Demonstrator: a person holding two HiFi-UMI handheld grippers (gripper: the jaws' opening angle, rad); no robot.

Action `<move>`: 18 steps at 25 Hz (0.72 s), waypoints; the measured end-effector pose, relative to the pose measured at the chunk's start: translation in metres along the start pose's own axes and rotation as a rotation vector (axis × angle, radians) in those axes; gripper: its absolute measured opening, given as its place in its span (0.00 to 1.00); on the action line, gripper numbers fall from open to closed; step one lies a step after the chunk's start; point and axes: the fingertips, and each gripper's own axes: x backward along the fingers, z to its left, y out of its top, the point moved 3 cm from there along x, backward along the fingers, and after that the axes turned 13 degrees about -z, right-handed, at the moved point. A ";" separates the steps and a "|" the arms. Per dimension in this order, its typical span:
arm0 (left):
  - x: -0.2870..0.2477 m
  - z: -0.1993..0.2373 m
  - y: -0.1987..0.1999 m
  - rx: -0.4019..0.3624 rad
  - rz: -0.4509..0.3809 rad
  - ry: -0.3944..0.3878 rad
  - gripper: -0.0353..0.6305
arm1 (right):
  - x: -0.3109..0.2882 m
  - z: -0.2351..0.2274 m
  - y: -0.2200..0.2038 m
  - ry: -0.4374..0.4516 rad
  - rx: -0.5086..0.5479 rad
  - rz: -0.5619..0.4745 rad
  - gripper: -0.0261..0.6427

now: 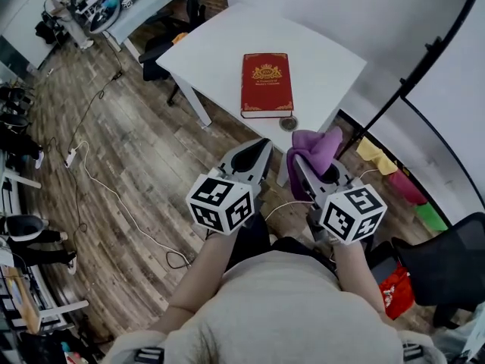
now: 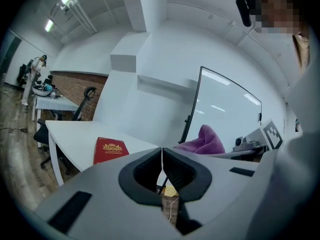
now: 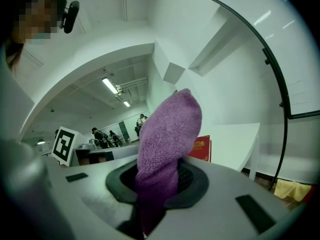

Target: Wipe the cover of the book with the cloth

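Observation:
A red book (image 1: 267, 83) with a gold emblem lies closed on the white table (image 1: 220, 44); it also shows in the left gripper view (image 2: 108, 150) and partly behind the cloth in the right gripper view (image 3: 201, 149). My right gripper (image 1: 298, 164) is shut on a purple cloth (image 1: 314, 148), which sticks up between its jaws (image 3: 167, 139). My left gripper (image 1: 259, 149) is shut with nothing in it. Both are held in the air short of the table's near edge, apart from the book. The cloth (image 2: 204, 142) appears to the right in the left gripper view.
A small round object (image 1: 288, 123) sits on the table just below the book. Wooden floor with cables (image 1: 114, 196) lies to the left. A black curved stand (image 1: 424, 59) and coloured cloths (image 1: 394, 177) are at the right. Another desk (image 1: 121, 6) with clutter stands far left.

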 end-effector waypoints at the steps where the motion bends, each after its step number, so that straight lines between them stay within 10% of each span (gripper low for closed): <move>1: -0.006 0.005 -0.001 0.006 0.002 -0.002 0.09 | -0.005 -0.005 0.000 -0.004 -0.009 0.000 0.17; 18: -0.108 0.142 0.024 0.073 0.015 -0.015 0.09 | -0.155 -0.070 0.014 -0.064 -0.030 0.044 0.17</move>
